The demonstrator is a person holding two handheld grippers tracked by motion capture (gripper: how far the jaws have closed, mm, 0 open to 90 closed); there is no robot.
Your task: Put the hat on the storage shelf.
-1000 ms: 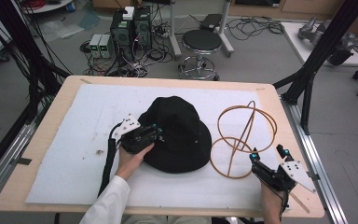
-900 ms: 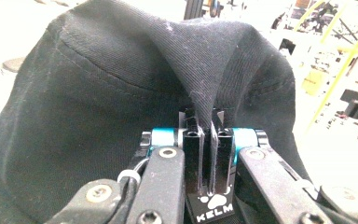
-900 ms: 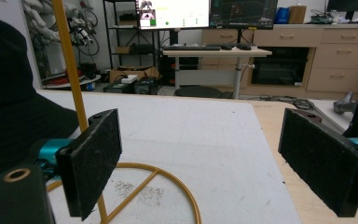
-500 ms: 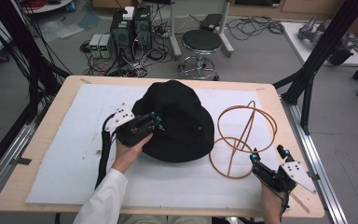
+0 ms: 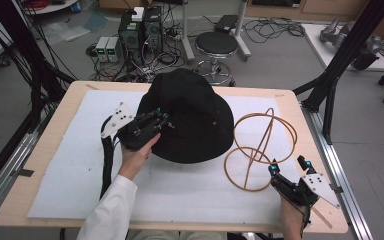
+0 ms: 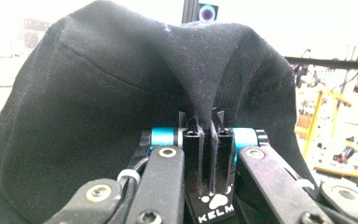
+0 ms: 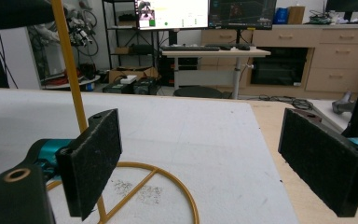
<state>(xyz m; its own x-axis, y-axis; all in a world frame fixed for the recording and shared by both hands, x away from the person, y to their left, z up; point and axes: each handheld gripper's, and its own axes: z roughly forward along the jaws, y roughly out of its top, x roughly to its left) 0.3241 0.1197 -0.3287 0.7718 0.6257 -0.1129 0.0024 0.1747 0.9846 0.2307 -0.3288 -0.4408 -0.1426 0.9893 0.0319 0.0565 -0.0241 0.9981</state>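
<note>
Hat lifted in left gripper; right gripper idle by wire stand.

Left gripper (image 5: pixel 166 118) is clenched on a fold of the black hat (image 5: pixel 190 115), pinching the cloth between its jaws; the hat hangs raised and tilted above the white mat (image 5: pixel 70 165), mid-table. To its right stands the yellow wire stand (image 5: pixel 260 150). Far right, the right gripper (image 5: pixel 287 165) has its jaws spread wide, grasping nothing, just beside the stand's base ring.

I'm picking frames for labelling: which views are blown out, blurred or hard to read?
Left gripper view: background above the hat is washed out white, right edge hazy. Right gripper view: near pads slightly soft, monitors bright. High view: evenly lit, a little soft, hat shows scant detail.
</note>
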